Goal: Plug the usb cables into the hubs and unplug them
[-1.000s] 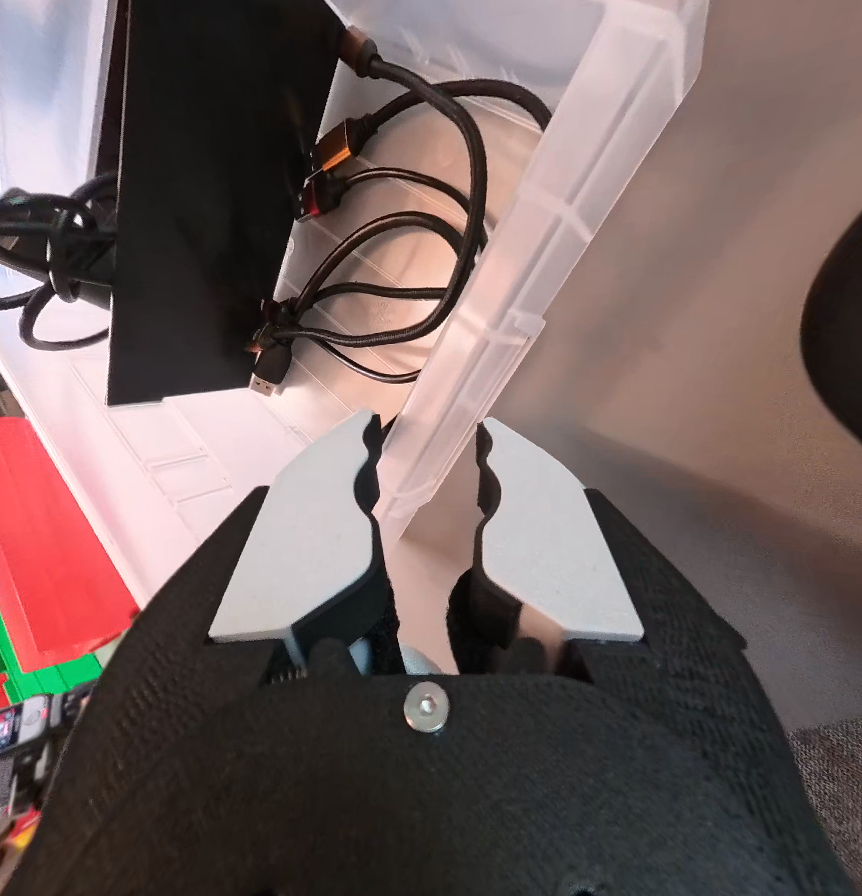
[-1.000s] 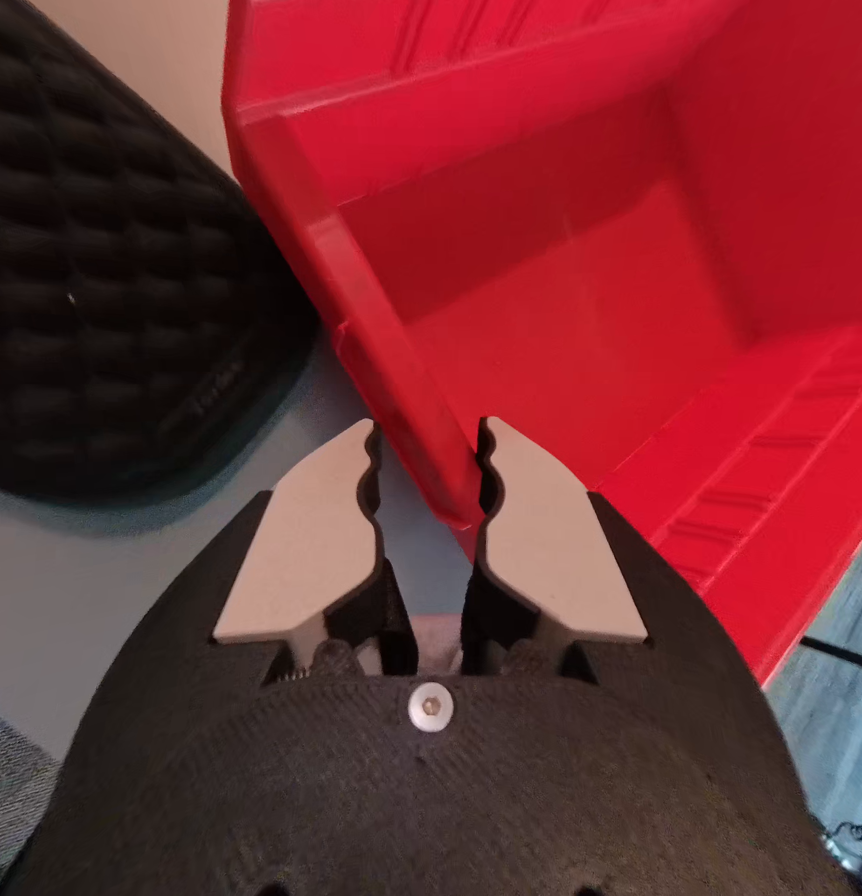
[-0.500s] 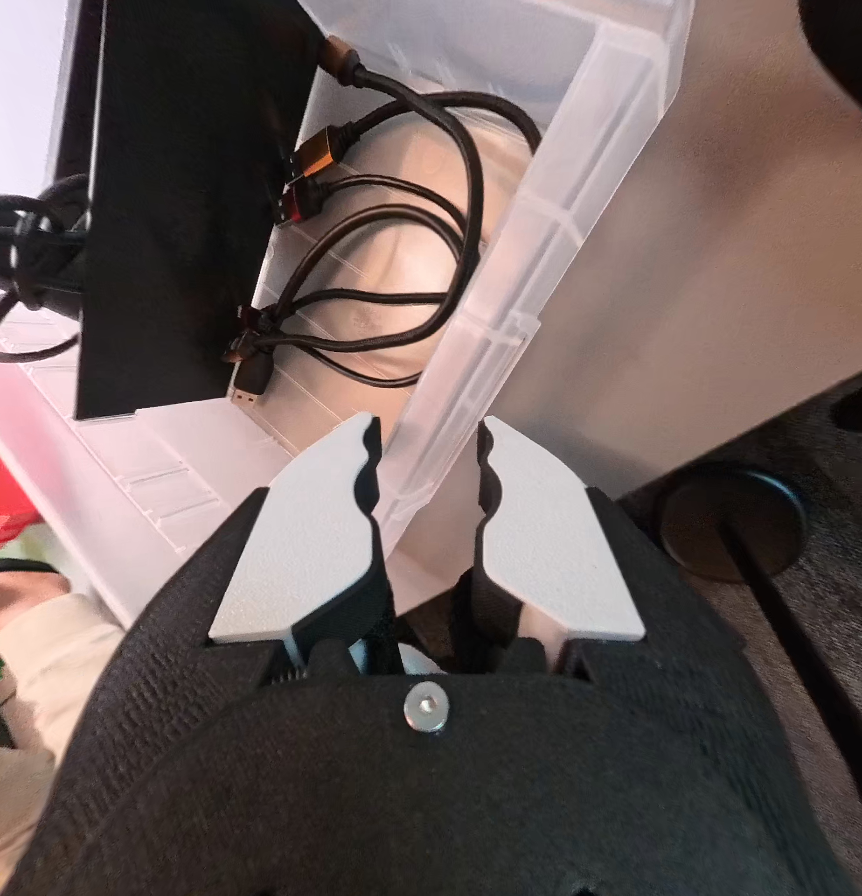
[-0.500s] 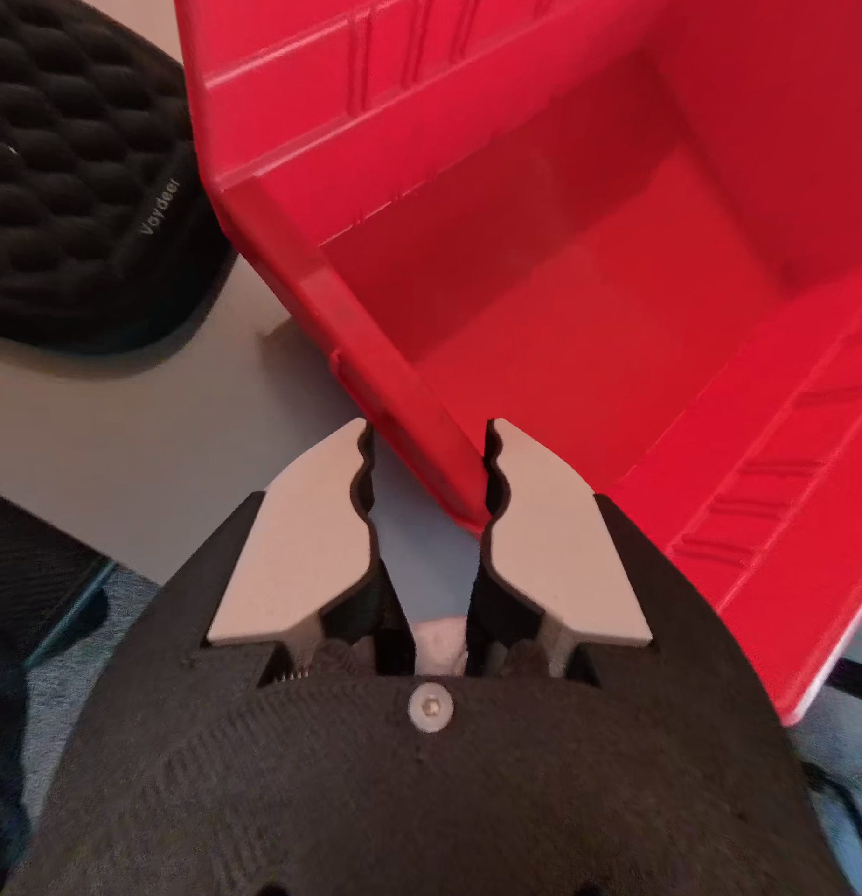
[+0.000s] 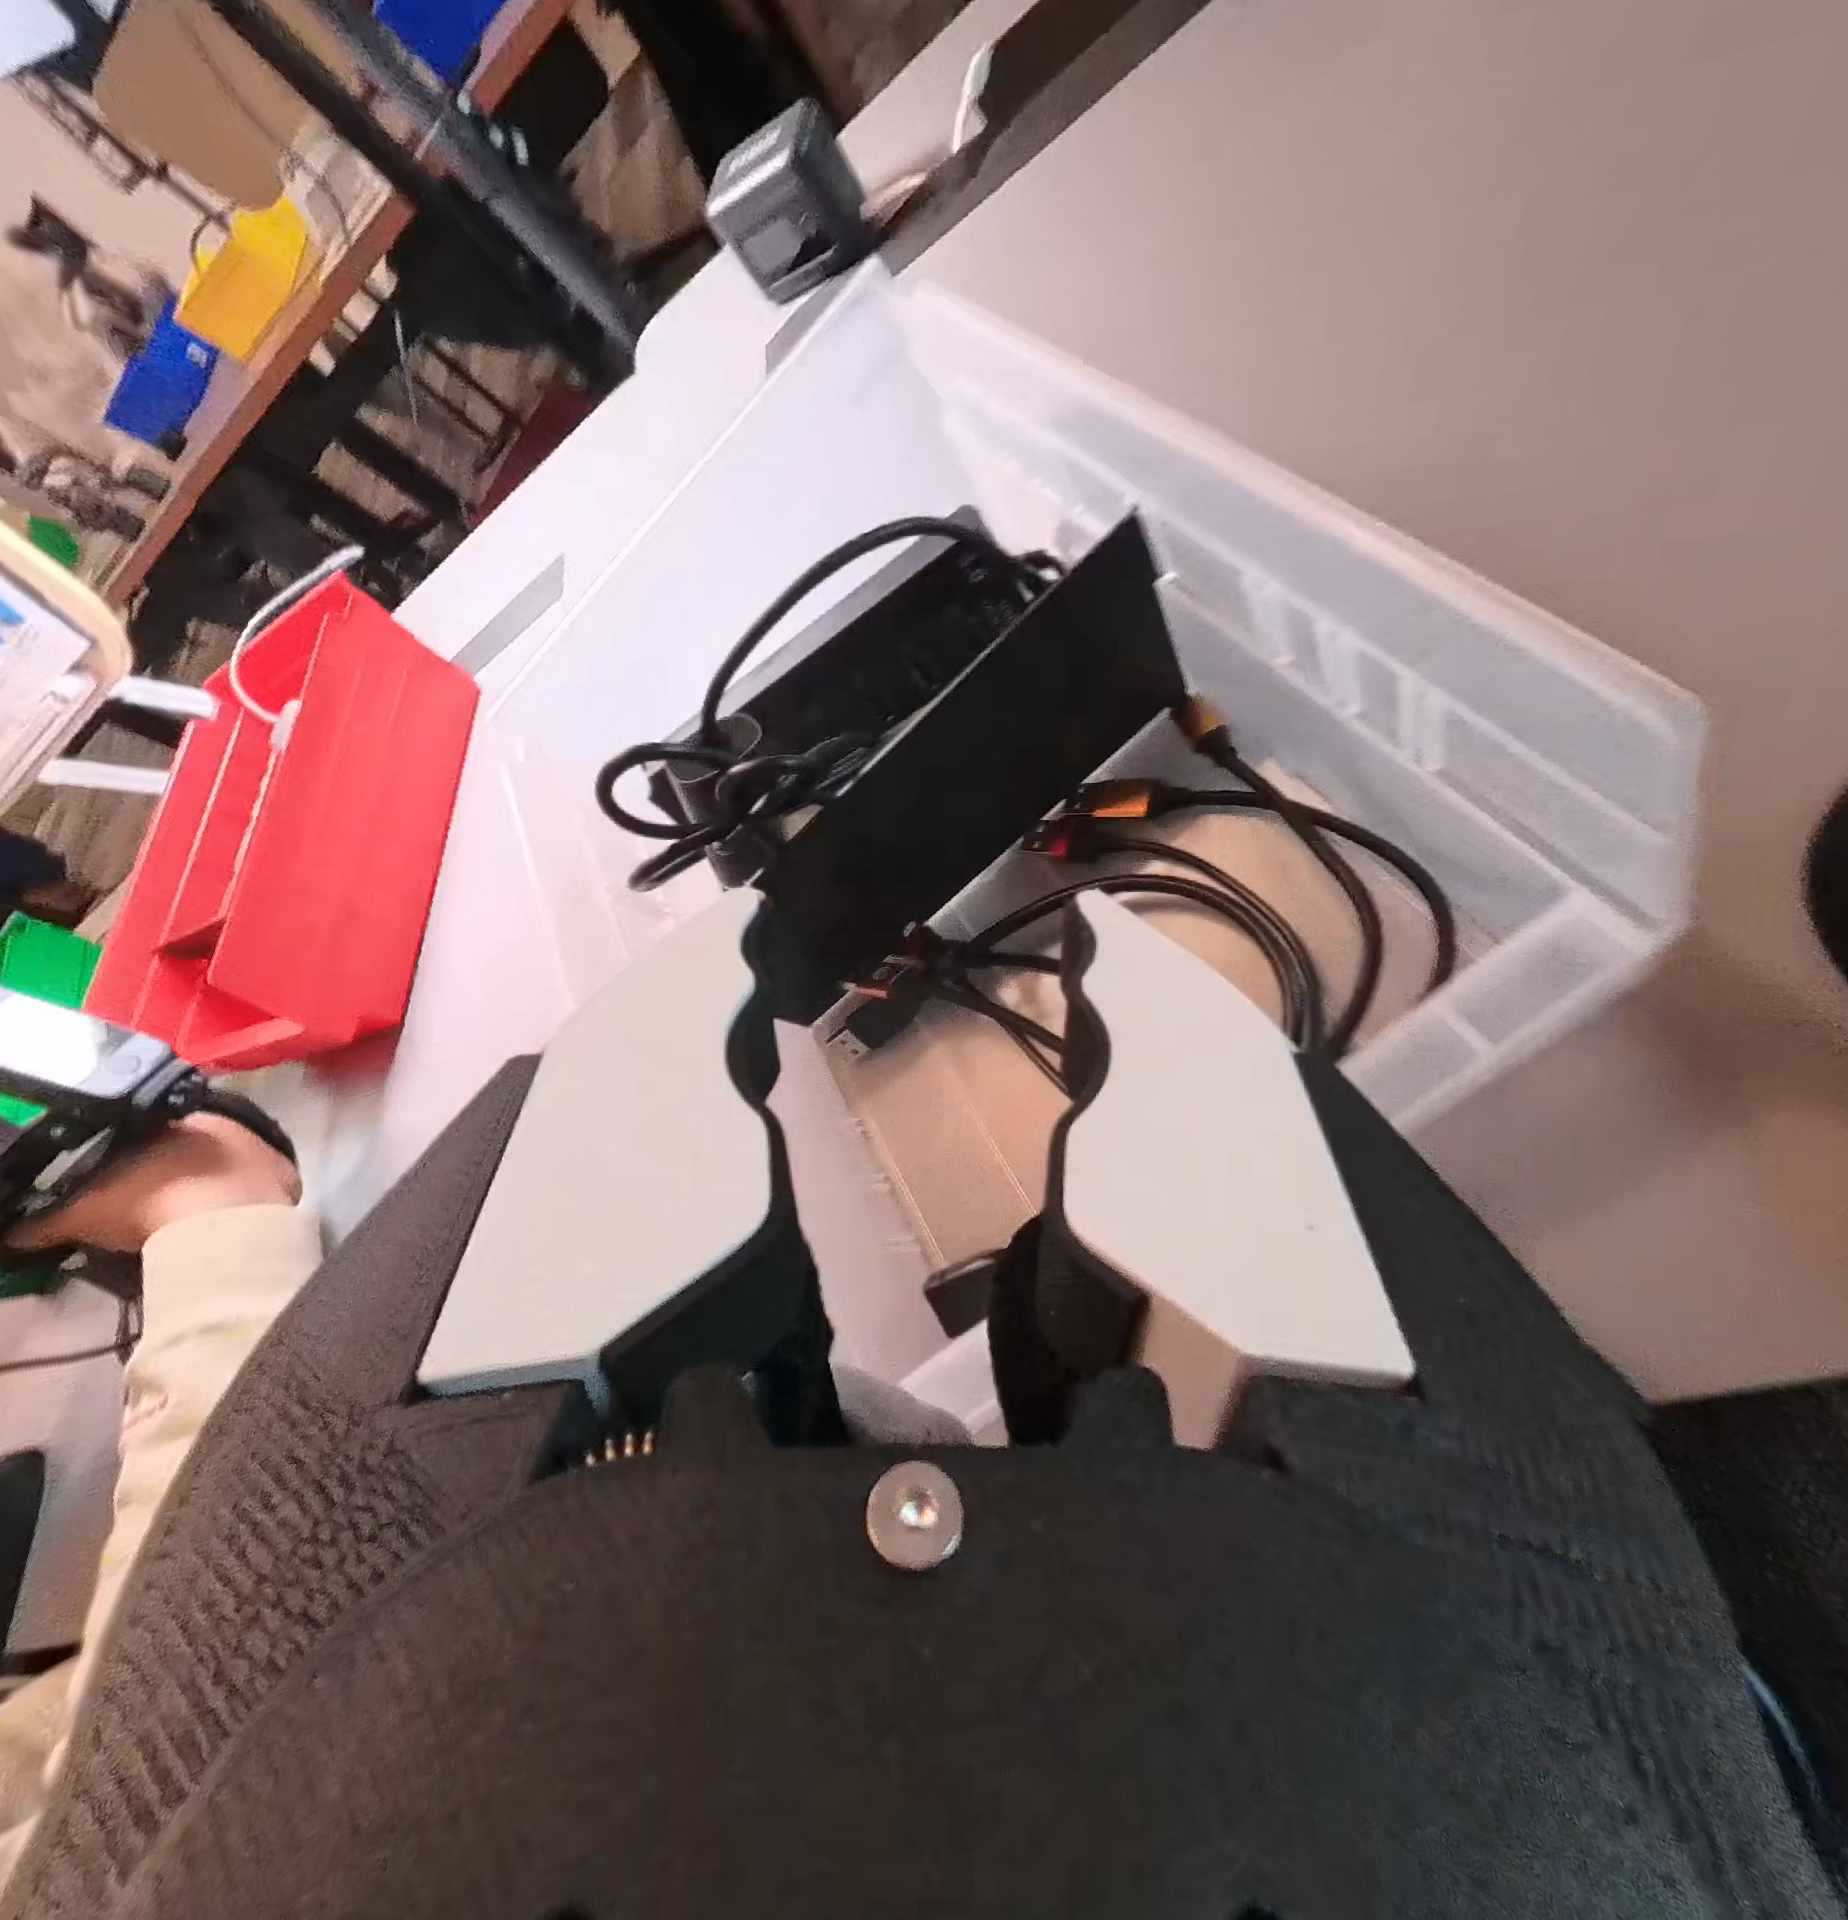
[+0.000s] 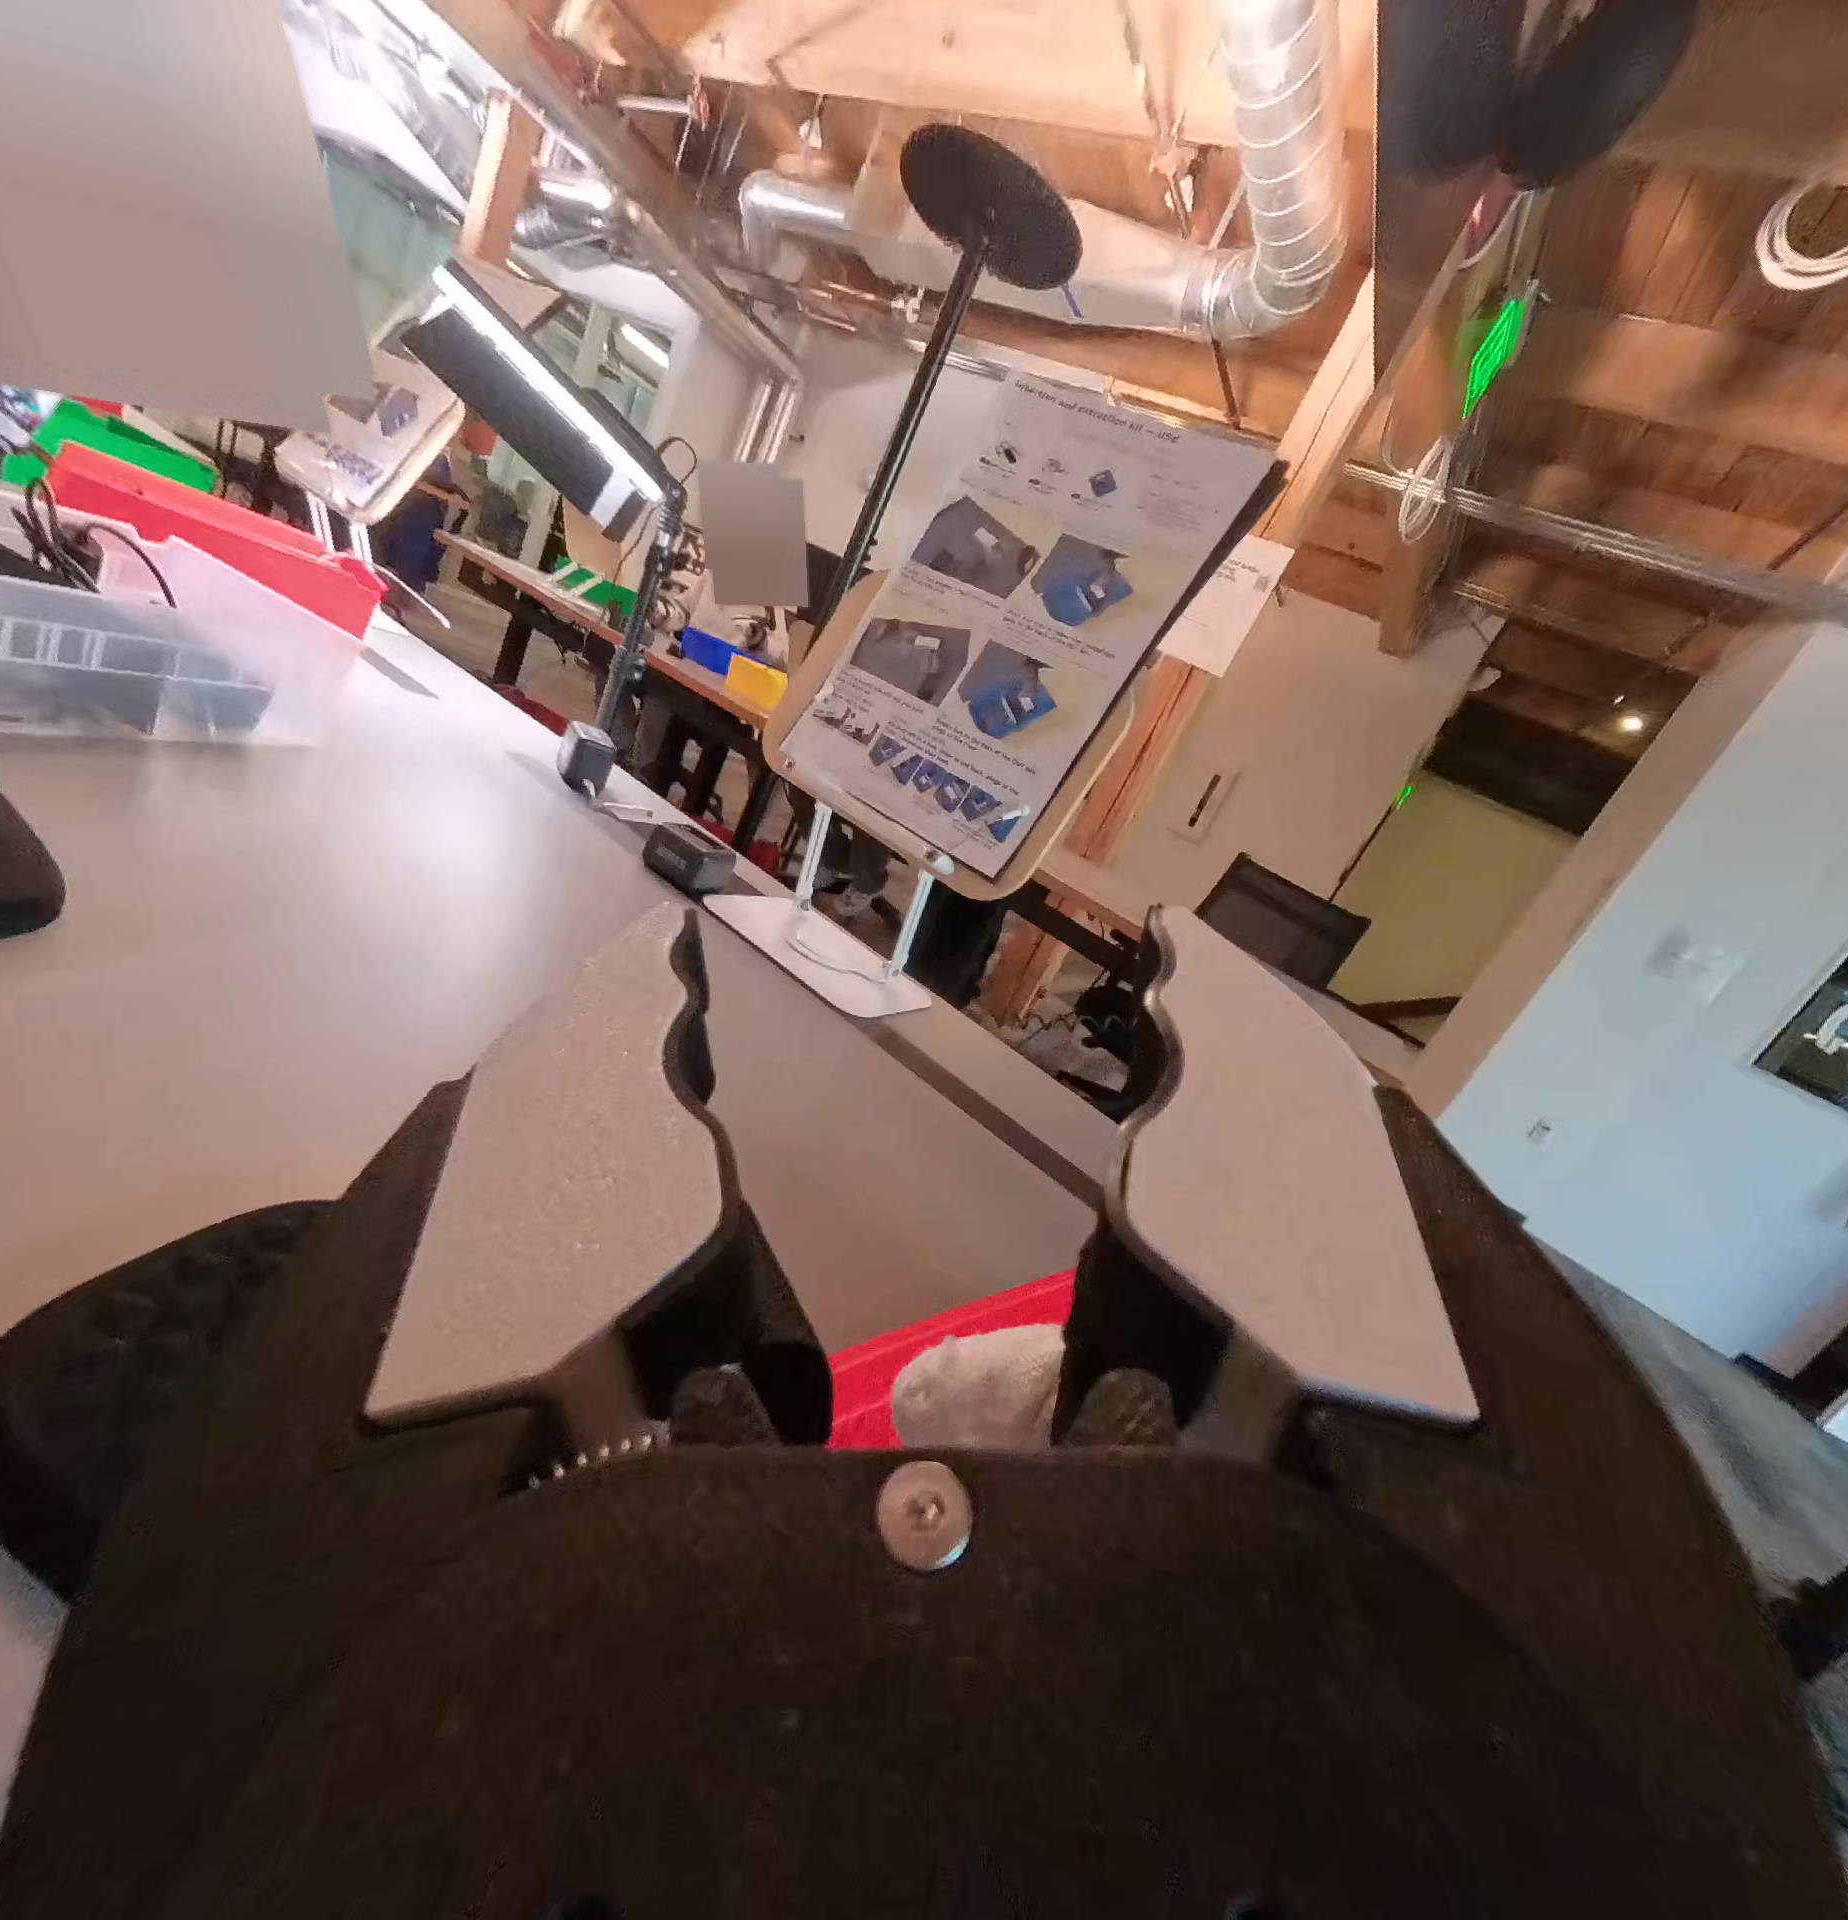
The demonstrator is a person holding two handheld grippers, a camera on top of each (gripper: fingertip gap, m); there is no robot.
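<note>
The left gripper (image 5: 915, 997) has its jaws apart with nothing between them, raised above the clear plastic bin (image 5: 1585, 831) on the pale table (image 5: 1522, 260). Just past its fingertips a loose USB plug (image 5: 866, 1023) lies on the bin floor. Beyond it the black hub (image 5: 961, 748) stands on edge inside the bin — several USB cables (image 5: 1346, 894) with orange and red connectors are plugged into its side and loop toward the bin's near wall, and a bundle of black cord lies against its far side. Left of the bin sits a red bin (image 5: 307, 831); a small grey charger block (image 5: 790, 208) stands at the table's far edge.

The right gripper (image 6: 925, 997) is also spread wide and empty, pointing level across the table (image 6: 276, 987). Beyond it stands an instruction sheet on a stand (image 6: 1013, 644), with the clear bin (image 6: 120, 665) far off to the left.
</note>
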